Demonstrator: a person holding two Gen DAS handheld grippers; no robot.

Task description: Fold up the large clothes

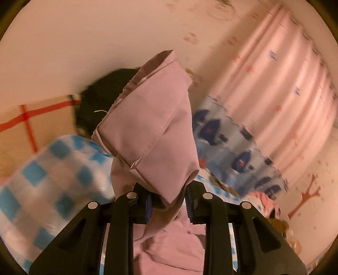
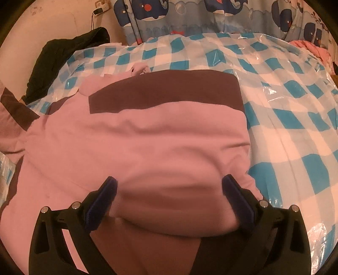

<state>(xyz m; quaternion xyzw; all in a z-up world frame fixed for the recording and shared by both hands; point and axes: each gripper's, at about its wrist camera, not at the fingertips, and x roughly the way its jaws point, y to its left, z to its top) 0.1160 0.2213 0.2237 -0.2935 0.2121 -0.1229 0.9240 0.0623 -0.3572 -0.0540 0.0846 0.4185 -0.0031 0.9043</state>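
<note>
A large pink garment (image 2: 147, 137) with a dark brown band (image 2: 164, 88) lies spread on a blue-and-white checked bed cover (image 2: 285, 105). My right gripper (image 2: 170, 180) hovers open low over its near part; the cloth bulges between the wide-set blue-padded fingers (image 2: 105, 196). In the left wrist view, my left gripper (image 1: 169, 203) is shut on a stitched edge of the same pink garment (image 1: 152, 127). That piece is lifted off the bed and stands up in front of the camera, hiding much of the view.
A black garment (image 2: 52, 63) lies heaped at the bed's far left by the wall. A whale-print curtain (image 2: 190, 17) hangs behind the bed, a pink curtain (image 1: 274, 84) beside it. Pink clothes (image 2: 304, 46) sit at the far right. A plug hangs on the wall (image 2: 99, 10).
</note>
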